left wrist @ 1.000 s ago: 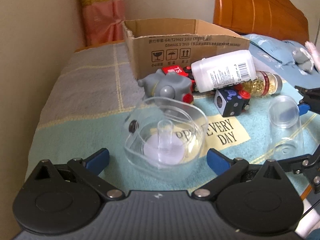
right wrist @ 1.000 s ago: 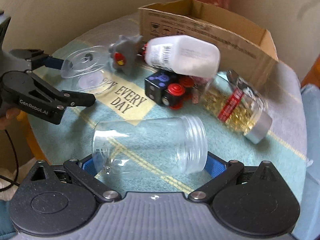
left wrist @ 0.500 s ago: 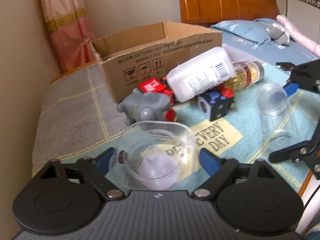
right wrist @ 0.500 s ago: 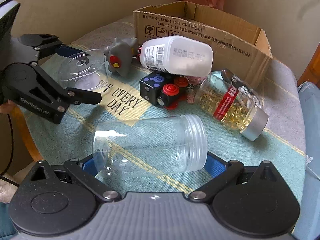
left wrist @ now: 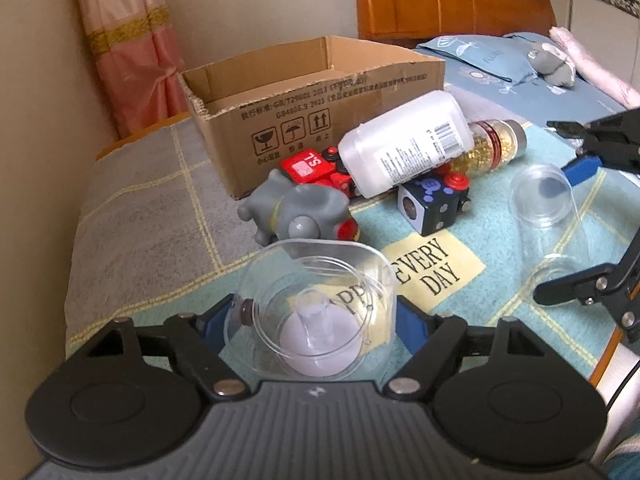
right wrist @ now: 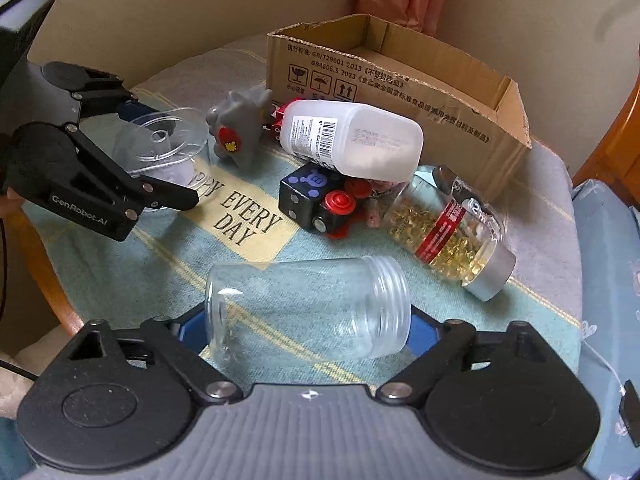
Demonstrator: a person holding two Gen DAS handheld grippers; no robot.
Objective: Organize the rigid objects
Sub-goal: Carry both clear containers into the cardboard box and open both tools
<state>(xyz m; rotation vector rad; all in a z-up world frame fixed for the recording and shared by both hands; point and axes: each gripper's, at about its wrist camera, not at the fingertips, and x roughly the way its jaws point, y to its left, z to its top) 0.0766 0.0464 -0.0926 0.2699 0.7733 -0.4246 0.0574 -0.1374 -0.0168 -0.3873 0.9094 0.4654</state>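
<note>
Striped cloth (left wrist: 140, 216) on table, curtain (left wrist: 128, 48), wooden headboard (left wrist: 452, 0), blue bedding (left wrist: 520, 80)

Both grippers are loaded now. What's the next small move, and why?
Probably carry the jar in the right gripper toward the open box first: it's gripped, and the box looks empty. The left gripper can follow with its clear lid.

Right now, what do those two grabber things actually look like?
Both tongs, left and right, are matte black linkages with silver rivets and blue finger pads. The left reads "GenRobot.AI" in white, with a thin black cable behind it.
</note>
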